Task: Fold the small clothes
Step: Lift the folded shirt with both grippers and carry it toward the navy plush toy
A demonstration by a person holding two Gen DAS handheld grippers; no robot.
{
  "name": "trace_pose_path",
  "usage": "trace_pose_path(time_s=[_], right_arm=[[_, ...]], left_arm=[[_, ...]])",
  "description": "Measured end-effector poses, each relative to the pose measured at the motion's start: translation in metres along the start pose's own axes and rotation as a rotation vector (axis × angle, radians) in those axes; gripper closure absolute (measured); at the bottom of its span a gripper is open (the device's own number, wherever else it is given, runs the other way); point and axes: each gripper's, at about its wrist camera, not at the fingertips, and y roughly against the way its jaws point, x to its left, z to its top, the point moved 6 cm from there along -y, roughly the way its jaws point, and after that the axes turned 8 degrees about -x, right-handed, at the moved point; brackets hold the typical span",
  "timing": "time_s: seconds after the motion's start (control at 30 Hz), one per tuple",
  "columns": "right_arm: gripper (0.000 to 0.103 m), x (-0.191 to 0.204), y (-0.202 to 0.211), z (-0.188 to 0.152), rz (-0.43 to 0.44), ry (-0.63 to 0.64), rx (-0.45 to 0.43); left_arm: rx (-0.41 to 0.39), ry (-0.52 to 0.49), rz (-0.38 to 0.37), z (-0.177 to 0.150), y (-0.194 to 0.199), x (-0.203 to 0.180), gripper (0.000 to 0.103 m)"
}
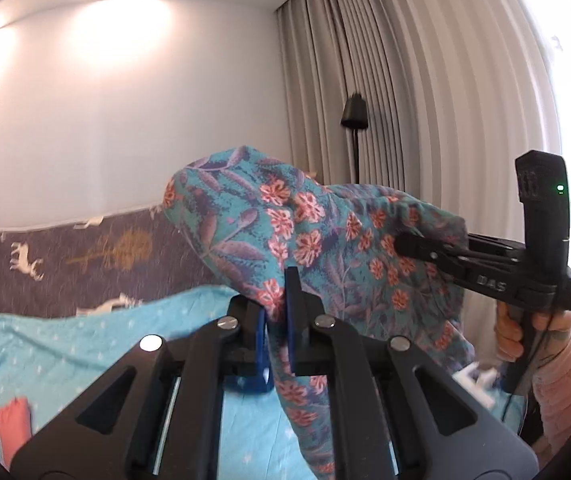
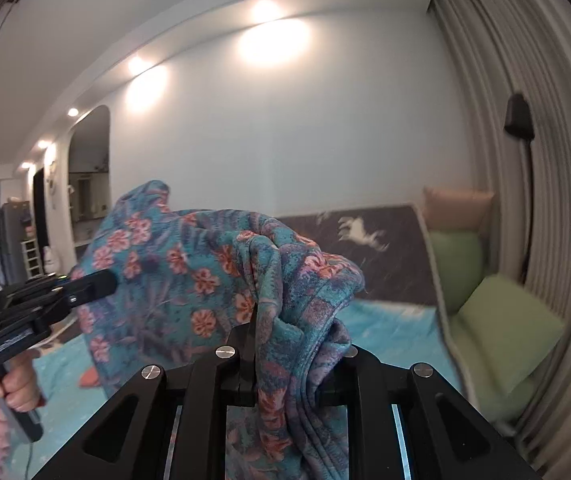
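A teal floral garment (image 1: 285,232) with pink flowers hangs in the air above the bed, held between both grippers. My left gripper (image 1: 276,312) is shut on one edge of it, blue pads pinching the cloth. My right gripper (image 2: 281,344) is shut on another bunched edge of the garment (image 2: 189,264). In the left wrist view the right gripper (image 1: 405,245) comes in from the right, its tip against the cloth. In the right wrist view the left gripper (image 2: 105,280) comes in from the left.
A light blue sheet (image 1: 65,352) covers the bed below, with a pink item (image 1: 13,420) on it. A grey deer-print cover (image 1: 65,260) lies behind. Green cushions (image 2: 501,320), curtains (image 1: 405,100) and a black lamp (image 1: 354,116) stand at the right.
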Motion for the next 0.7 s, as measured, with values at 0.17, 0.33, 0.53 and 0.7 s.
trace_pose_path(time_s=[0.17, 0.33, 0.53, 0.7], right_arm=[[0.086, -0.025, -0.049, 0.042, -0.06, 0.0, -0.019], [0.085, -0.051, -0.117, 0.046, -0.101, 0.001, 0.006], [0.083, -0.083, -0.233, 0.0, -0.145, 0.014, 0.098], [0.082, -0.103, -0.339, -0.081, -0.152, -0.014, 0.223]], left_arm=[[-0.014, -0.042, 0.038, 0.03, -0.051, 0.001, 0.093], [0.024, -0.033, 0.082, 0.027, -0.118, 0.028, 0.093], [0.118, 0.074, 0.118, -0.046, -0.212, 0.084, 0.093], [0.26, 0.15, 0.203, -0.16, -0.294, 0.14, 0.093]])
